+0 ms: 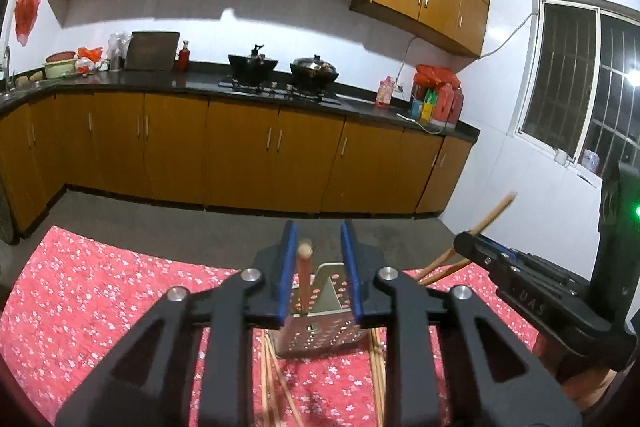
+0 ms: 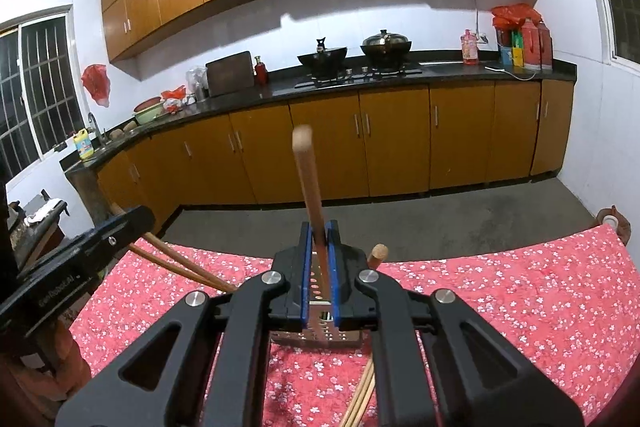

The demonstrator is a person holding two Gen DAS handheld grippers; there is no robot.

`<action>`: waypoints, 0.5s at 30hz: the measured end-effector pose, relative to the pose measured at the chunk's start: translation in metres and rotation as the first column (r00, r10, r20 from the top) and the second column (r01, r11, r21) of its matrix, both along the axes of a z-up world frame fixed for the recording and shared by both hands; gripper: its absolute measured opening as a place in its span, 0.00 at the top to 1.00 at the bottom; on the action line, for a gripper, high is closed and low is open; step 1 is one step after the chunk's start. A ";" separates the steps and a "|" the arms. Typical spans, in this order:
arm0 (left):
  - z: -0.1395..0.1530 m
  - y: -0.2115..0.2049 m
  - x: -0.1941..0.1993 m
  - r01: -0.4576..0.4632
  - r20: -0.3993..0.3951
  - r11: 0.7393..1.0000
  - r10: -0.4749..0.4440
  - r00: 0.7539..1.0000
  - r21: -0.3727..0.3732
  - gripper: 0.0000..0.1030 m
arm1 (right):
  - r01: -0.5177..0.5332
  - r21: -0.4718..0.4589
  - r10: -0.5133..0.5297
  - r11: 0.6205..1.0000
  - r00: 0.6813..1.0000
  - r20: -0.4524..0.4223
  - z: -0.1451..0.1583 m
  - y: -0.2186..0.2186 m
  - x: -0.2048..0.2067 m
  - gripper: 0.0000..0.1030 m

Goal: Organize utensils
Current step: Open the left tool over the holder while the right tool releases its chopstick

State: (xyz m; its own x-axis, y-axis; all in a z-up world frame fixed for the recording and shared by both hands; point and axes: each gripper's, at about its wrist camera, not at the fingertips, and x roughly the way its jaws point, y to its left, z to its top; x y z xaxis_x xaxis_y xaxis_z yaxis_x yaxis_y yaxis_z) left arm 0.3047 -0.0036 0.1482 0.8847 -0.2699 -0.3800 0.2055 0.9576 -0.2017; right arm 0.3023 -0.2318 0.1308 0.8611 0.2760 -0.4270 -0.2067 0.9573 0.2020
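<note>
Left tool (image 1: 318,267): jaws apart around an upright chopstick (image 1: 304,277), not pressing it, its lower end in the perforated metal holder (image 1: 320,327) on the floral-clothed surface (image 1: 120,287). Right tool (image 2: 319,275): clamped on a second chopstick (image 2: 310,183), long axis near vertical, directly above the same holder, the nearer to insertion. Loose chopsticks (image 1: 272,379) lie flat beside the holder's base.

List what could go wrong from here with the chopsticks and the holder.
1. The right gripper, shut on a raised chopstick, could catch the perforated holder on the way in and tip it.
2. The left gripper is open around a standing chopstick in the holder; a careless pull back could drag it out.
</note>
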 end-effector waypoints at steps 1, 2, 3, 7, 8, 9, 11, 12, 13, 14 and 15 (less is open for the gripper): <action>0.002 0.001 -0.002 -0.002 0.007 1.000 0.002 1.000 0.000 0.77 | 0.002 0.009 -0.002 1.000 1.000 0.004 0.001 -0.002 -0.002 0.89; 0.003 0.002 -0.004 -0.004 0.013 1.000 0.004 1.000 -0.002 0.77 | 0.005 0.018 -0.006 1.000 1.000 0.012 0.003 -0.005 -0.006 0.86; 0.004 0.003 -0.006 -0.004 0.018 1.000 0.004 1.000 -0.005 0.77 | 0.007 0.023 -0.008 1.000 1.000 0.016 0.004 -0.008 -0.006 0.84; 0.011 0.010 -0.021 -0.010 0.042 0.999 0.012 0.999 -0.030 0.77 | 0.016 0.038 -0.018 0.999 0.998 0.061 0.014 -0.018 -0.023 0.77; 0.010 0.012 -0.028 -0.013 0.050 0.999 0.015 0.999 -0.034 0.77 | 0.021 0.038 -0.023 0.999 0.997 0.076 0.016 -0.021 -0.030 0.77; 0.012 0.014 -0.033 -0.015 0.058 0.999 0.017 0.998 -0.038 0.77 | 0.024 0.038 -0.027 0.999 0.996 0.084 0.017 -0.023 -0.035 0.77; 0.014 0.021 -0.046 -0.022 0.074 0.999 0.025 0.997 -0.040 0.77 | 0.042 0.039 -0.046 0.998 0.994 0.098 0.016 -0.032 -0.049 0.77; 0.015 0.024 -0.052 -0.028 0.076 0.999 0.031 0.997 -0.037 0.77 | 0.050 0.039 -0.054 0.998 0.994 0.098 0.013 -0.035 -0.053 0.77; 0.014 0.026 -0.056 -0.032 0.077 0.999 0.035 0.996 -0.035 0.77 | 0.067 0.037 -0.070 0.997 0.994 0.089 0.008 -0.040 -0.058 0.77; 0.011 0.030 -0.062 -0.038 0.075 0.999 0.041 0.996 -0.032 0.76 | 0.081 0.031 -0.083 0.996 0.994 0.069 0.000 -0.045 -0.060 0.77; 0.004 0.034 -0.069 -0.048 0.064 0.999 0.050 0.997 -0.021 0.76 | 0.091 0.025 -0.092 0.996 0.995 0.044 -0.009 -0.048 -0.061 0.77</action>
State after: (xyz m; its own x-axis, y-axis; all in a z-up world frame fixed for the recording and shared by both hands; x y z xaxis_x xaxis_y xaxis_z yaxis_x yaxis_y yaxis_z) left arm 0.2362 0.0302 0.1518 0.9195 -0.2324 -0.3169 0.1717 0.9630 -0.2079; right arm 0.2416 -0.2797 0.1214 0.9015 0.2047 -0.3813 -0.1282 0.9678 0.2166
